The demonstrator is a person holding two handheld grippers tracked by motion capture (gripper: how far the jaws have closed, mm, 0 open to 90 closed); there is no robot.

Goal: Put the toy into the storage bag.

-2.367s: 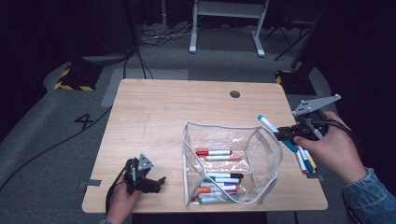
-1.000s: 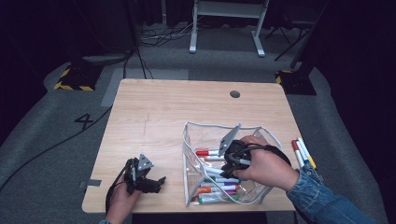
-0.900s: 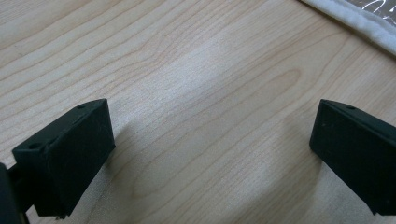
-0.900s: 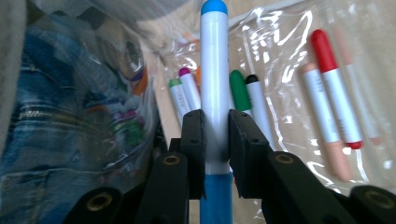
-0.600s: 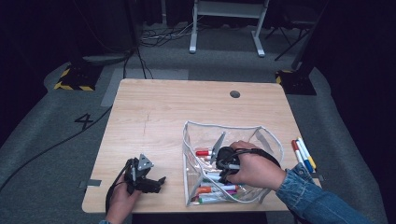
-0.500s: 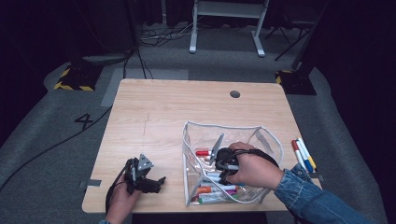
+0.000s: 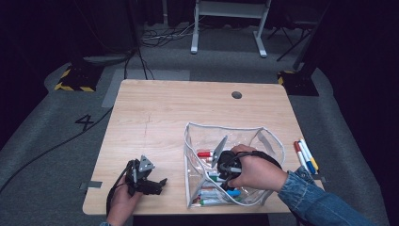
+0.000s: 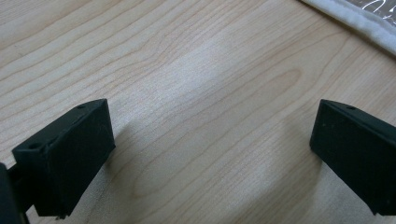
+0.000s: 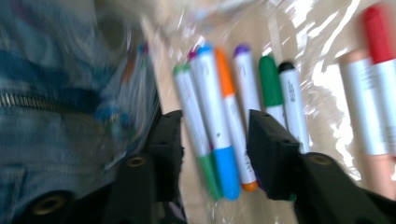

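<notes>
Two hand-held grippers, two jobs. My right hand-held gripper (image 7: pixel 225 175) sits inside the clear pouch (image 7: pixel 268 141), its jaws just spreading to drop the blue marker (image 9: pixel 215 135) among the others. My left hand-held gripper (image 7: pixel 149 181) rests spread on the surface (image 7: pixel 169 108), idle.

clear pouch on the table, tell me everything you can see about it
The clear pouch looks like soft see-through plastic edged with a pale grey band. It sits open-topped on the near right part of the wooden table, walls standing and wrinkled, glinting in the right gripper view. Coloured markers lie side by side on its floor: green, blue, orange, purple, black and red caps show. The right claw reaches inside, jaws apart and just opened, with a blue-capped marker lying between them. The person's right hand is in the opening.
</notes>
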